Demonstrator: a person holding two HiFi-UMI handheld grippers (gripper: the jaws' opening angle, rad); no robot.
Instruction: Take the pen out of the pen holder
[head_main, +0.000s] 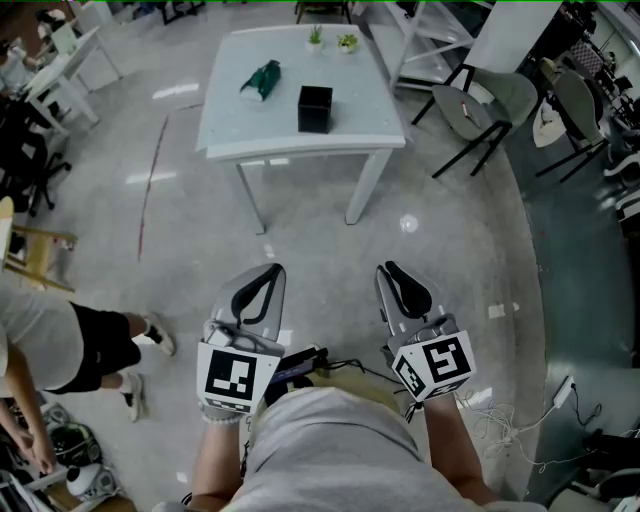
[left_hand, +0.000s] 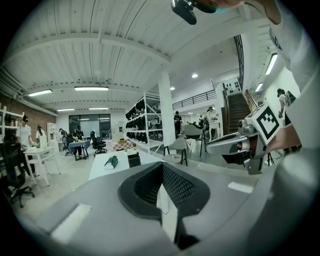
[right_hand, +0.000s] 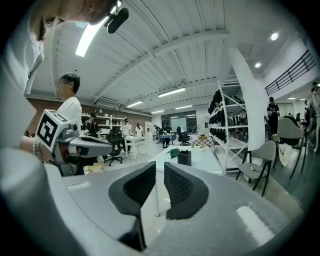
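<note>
**Grey shirt and two claws close in, pen holder well away on the desk**

Grey shirt (head_main: 330, 450) fills the bottom of the head view, and just beyond it both hands hold their tools side by side over the bare floor (head_main: 330, 250), pointing toward the desk (head_main: 350, 100). Each tool carries its marker cube (head_main: 235, 378) at the near end.

The left claw (head_main: 271, 270) has its two dark, textured pads drawn together at the tips, with nothing caught between them. The right claw (head_main: 391, 268) stands a little apart: its own view shows a narrow slot of daylight between the pads, and only a far desk leg shows through it. Neither claw touches anything.

The pen holder (head_main: 315, 108), a black square box, stands upright on the white desk near the front edge, well apart from both claws. From here the pen cannot be made out inside it. Just left of the holder lies a dark green object (head_main: 262, 80), not touching it. Two small potted plants (head_main: 330, 40) sit at the far edge.

Dark-framed chairs (head_main: 480, 110) stand to the right of the desk. A person (head_main: 60, 345) in black shorts stands at the left edge of the head view, and a tangle of white cable (head_main: 500, 420) lies on the floor at the right.
</note>
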